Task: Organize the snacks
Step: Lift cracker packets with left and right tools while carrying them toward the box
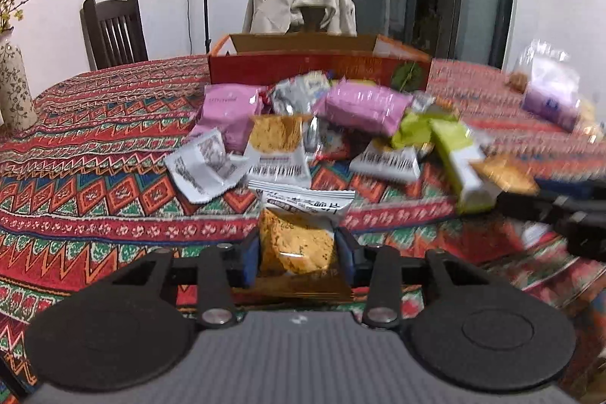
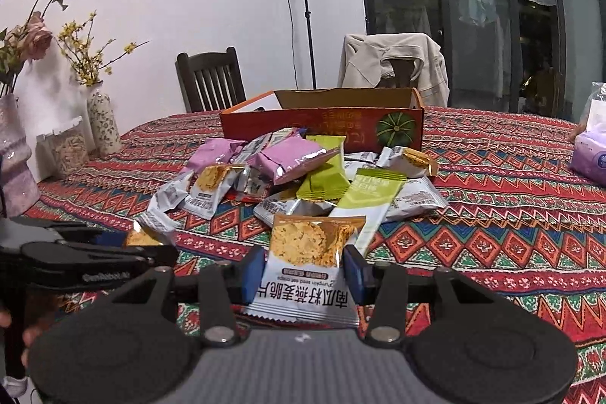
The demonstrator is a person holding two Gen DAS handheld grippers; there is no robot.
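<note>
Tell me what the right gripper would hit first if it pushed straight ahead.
Probably the long light-green sachet and the silver wrapper beside it at the pile's near edge; depth is unclear. The right gripper already holds a white oat-crisp packet.

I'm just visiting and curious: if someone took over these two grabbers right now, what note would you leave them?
Left gripper: shut on a cracker packet.
Right gripper: shut on another cracker packet.
Snack pile: loose on the tablecloth, in front of the open box.
Done: two packets picked up.
Left: likely put both packets away, then sort the rest of the pile.
</note>
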